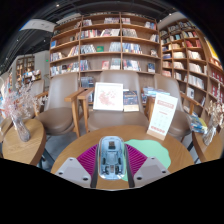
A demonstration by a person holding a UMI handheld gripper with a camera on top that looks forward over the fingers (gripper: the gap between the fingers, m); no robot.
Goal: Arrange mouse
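A silver-and-clear computer mouse (pixel 112 160) sits lengthwise between my fingers, its nose pointing away from me. My gripper (pixel 112 152) is shut on the mouse, with a magenta pad pressed against each of its sides. The mouse hangs over the near part of a round wooden table (pixel 70 152). A pale green mat (pixel 150 152) lies on that table just right of the right finger. The mouse's underside and the table directly beneath it are hidden.
Beyond the round table stand two upholstered chairs (pixel 62 100) and a small wooden table (pixel 100 108) carrying upright display cards. A standing sign (pixel 161 115) is on the right. A vase of flowers (pixel 18 110) stands on a side table at left. Bookshelves (pixel 110 45) fill the back.
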